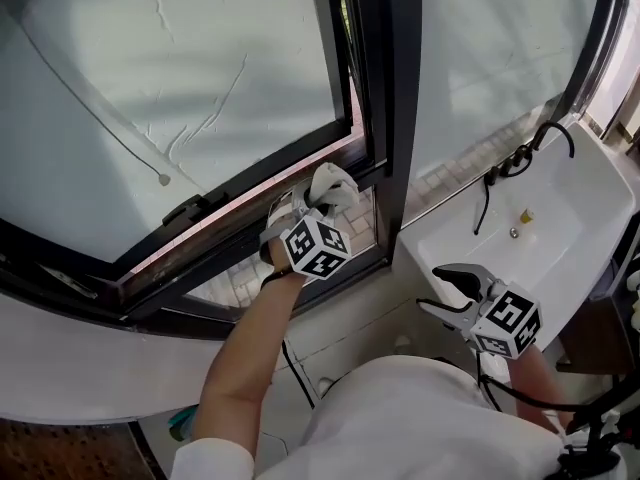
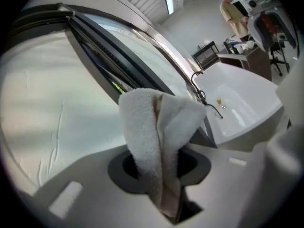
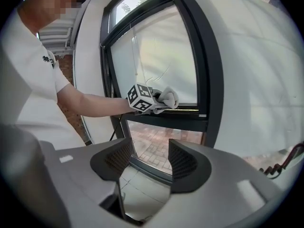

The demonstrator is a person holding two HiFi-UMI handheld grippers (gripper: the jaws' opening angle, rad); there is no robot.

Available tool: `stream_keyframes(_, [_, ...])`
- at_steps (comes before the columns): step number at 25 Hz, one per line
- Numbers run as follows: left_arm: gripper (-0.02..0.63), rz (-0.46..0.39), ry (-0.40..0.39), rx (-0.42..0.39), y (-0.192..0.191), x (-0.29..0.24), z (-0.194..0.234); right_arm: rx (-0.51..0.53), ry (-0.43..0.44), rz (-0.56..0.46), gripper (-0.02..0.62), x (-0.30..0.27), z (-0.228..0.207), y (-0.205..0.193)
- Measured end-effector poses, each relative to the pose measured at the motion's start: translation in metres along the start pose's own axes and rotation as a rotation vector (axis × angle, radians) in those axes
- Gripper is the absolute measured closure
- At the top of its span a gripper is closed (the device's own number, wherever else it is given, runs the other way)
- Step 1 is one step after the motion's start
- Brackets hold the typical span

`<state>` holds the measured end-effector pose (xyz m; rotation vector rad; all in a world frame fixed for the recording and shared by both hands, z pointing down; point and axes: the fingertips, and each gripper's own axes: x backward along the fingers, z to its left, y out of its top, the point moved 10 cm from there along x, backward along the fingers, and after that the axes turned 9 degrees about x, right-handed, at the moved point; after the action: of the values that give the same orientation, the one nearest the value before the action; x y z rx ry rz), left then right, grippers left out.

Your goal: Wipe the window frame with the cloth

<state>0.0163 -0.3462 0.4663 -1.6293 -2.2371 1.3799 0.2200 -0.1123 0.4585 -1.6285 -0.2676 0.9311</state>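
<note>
A white terry cloth (image 1: 333, 185) is bunched in my left gripper (image 1: 322, 206), which is shut on it and presses it to the dark window frame (image 1: 391, 88) where the open sash's lower rail meets the upright. In the left gripper view the cloth (image 2: 156, 141) fills the jaws and hides the fingertips. The right gripper view shows the same cloth (image 3: 168, 98) resting on the frame's crossbar (image 3: 175, 119). My right gripper (image 1: 452, 290) hangs open lower right, away from the window, with nothing between its fingers (image 3: 183, 158).
A white wash basin (image 1: 560, 208) with a black tap (image 1: 545, 136) stands to the right of the window. A black window handle (image 1: 185, 209) sits on the sash's lower rail at the left. A person (image 2: 233, 11) stands far off by a desk.
</note>
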Motion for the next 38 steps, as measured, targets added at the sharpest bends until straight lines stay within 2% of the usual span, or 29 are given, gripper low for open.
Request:
stream_keyframes(4, [0.469, 0.049, 0.011, -0.009, 0.026, -0.046, -0.003, -0.005, -0.037, 0.009, 0.348, 0.027, -0.032, -0.012])
stream_keyframes(9, [0.469, 0.151, 0.025, -0.029, 0.035, -0.085, -0.008, -0.026, -0.076, 0.011, 0.348, 0.055, -0.060, -0.028])
stream_keyframes(13, [0.468, 0.223, 0.009, -0.073, 0.039, -0.100, -0.016, -0.051, -0.081, 0.006, 0.348, 0.062, -0.074, -0.040])
stream_keyframes(17, [0.474, 0.251, 0.030, -0.141, 0.043, -0.101, -0.025, -0.072, -0.058, -0.016, 0.348, 0.059, -0.079, -0.048])
stream_keyframes(22, [0.476, 0.260, -0.040, -0.209, 0.050, -0.091, -0.053, -0.107, -0.014, -0.022, 0.348, 0.053, -0.080, -0.060])
stream_keyframes(25, [0.476, 0.245, -0.092, -0.213, 0.053, -0.079, -0.072, -0.119, 0.013, -0.027, 0.348, 0.047, -0.082, -0.065])
stream_keyframes(28, [0.474, 0.220, -0.154, -0.140, 0.049, -0.053, -0.097, -0.132, 0.049, -0.028, 0.348, 0.035, -0.082, -0.073])
stream_keyframes(34, [0.471, 0.117, -0.244, 0.194, 0.002, 0.027, -0.139, -0.140, 0.115, -0.026, 0.348, 0.001, -0.078, -0.082])
stream_keyframes(38, [0.471, 0.055, -0.291, 0.377, -0.042, 0.096, -0.154, -0.141, 0.168, -0.034, 0.348, -0.025, -0.052, -0.078])
